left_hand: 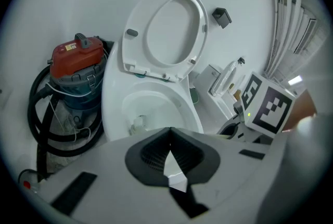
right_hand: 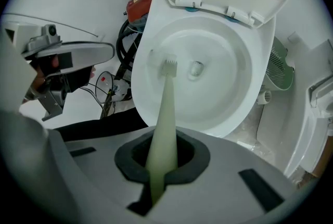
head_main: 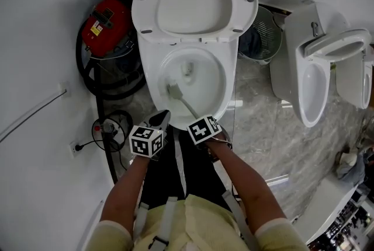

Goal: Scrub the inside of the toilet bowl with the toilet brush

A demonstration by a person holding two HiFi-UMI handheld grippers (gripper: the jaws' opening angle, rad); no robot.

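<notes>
Jaws of right gripper (right_hand: 162, 159) clamp pale-green plastic toilet brush (right_hand: 165, 106), bristles ahead in white ceramic bowl (right_hand: 237, 92); left gripper (left_hand: 170, 154) jaws together, empty. Risk: handle twists under pressure.

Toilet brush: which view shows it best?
The right gripper view: the toilet brush runs from the right gripper to its head in the bowl. The head view shows it small; the left gripper view only glimpses its head.

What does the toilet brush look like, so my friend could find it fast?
Find the white toilet beside the red vacuum, seat lifted. Inside it the toilet brush slants down from the right gripper. It's the only long, thin, pale greenish thing against all that white.
</notes>
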